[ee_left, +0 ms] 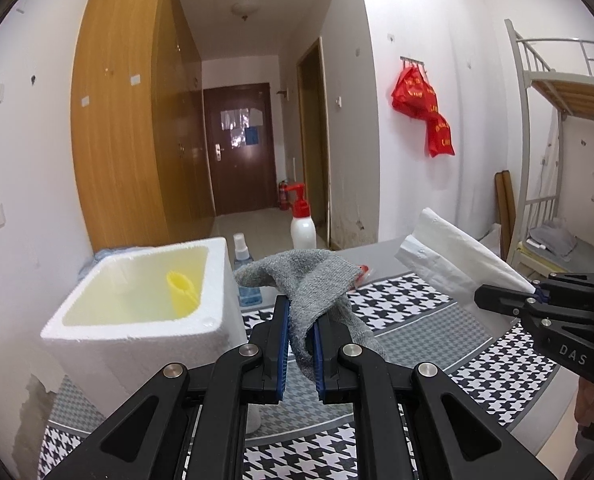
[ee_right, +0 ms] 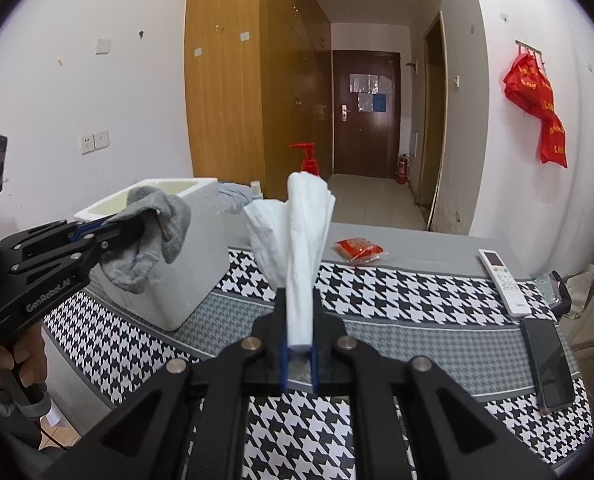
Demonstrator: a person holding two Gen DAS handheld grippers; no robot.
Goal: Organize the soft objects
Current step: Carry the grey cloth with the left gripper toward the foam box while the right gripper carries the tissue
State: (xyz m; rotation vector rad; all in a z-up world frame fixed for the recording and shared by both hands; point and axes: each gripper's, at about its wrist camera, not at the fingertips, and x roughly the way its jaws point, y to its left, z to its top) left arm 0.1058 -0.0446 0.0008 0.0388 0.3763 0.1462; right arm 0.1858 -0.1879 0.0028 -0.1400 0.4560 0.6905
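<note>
Left gripper (ee_left: 299,332) clamped on a limp grey knitted sock (ee_left: 313,280), held up just beside the open white foam box (ee_left: 137,320) near the left edge of the houndstooth-patterned table (ee_right: 417,292). Right gripper (ee_right: 298,332) pinching a crumpled white tissue (ee_right: 297,224) by its twisted lower end, lifted above the table's middle. Both featherlight, floppy, easily torn or dropped. Probably best gripped mid-bunch, firmly. Yellow ribbed plastic cup (ee_left: 183,292) already inside the box.

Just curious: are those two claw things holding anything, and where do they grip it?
Left gripper pinches a grey sock mid-length; right gripper clamps a white tissue pack at one end.
</note>
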